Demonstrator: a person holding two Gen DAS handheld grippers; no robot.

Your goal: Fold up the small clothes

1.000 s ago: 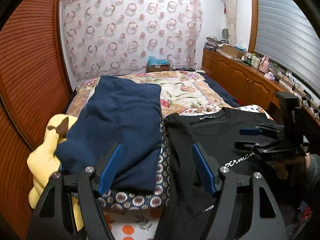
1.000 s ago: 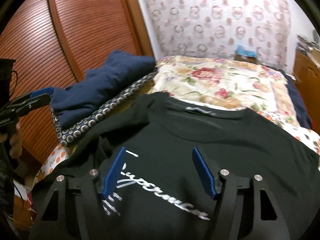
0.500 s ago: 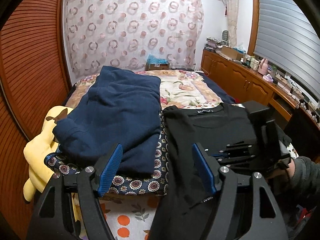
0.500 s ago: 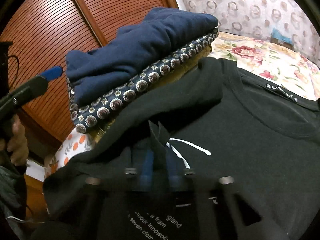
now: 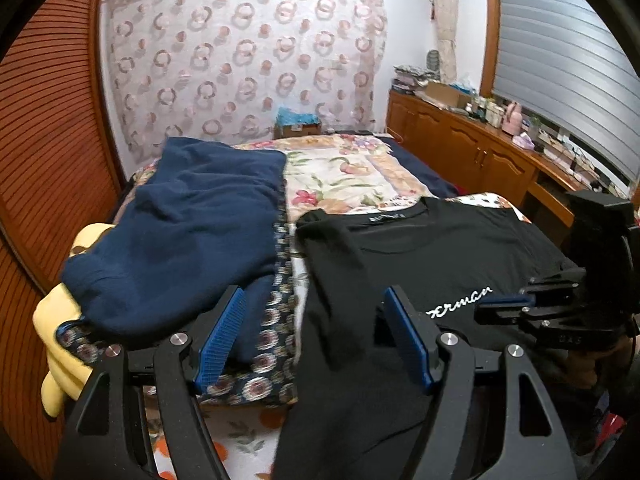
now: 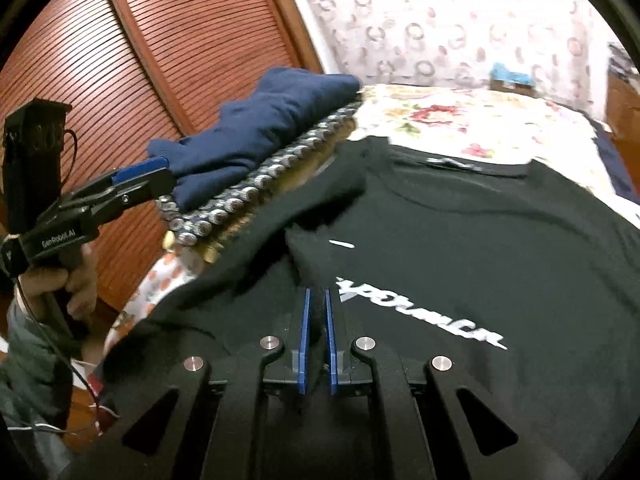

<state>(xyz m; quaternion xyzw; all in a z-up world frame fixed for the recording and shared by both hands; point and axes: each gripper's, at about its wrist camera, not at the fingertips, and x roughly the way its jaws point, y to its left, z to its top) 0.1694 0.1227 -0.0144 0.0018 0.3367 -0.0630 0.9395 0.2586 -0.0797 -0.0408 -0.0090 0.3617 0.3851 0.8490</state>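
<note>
A black T-shirt (image 5: 440,256) with white script lies flat on the bed, collar away from me. My right gripper (image 6: 316,292) pinches a raised fold of the black T-shirt (image 6: 480,240) near the print; its narrow jaws are opening slightly with the fabric still between the pads. In the left wrist view the right gripper (image 5: 504,304) sits low at the shirt's right side. My left gripper (image 5: 313,296) stands open above the shirt's left sleeve edge, nothing between its fingers. The left gripper (image 6: 152,168) shows at the left of the right wrist view, held by a hand.
A folded navy garment (image 5: 192,232) rests on a ring-patterned cloth (image 5: 276,344) left of the shirt, with a yellow item (image 5: 60,320) beside it. A floral bed cover (image 5: 340,176) stretches behind. A slatted wooden door (image 5: 40,120) stands on the left, a cluttered cabinet (image 5: 472,156) on the right.
The right gripper went from open above the print to shut on a fold near the left sleeve, then drew back to the right with the fabric. The left gripper stayed open and sank a little.
</note>
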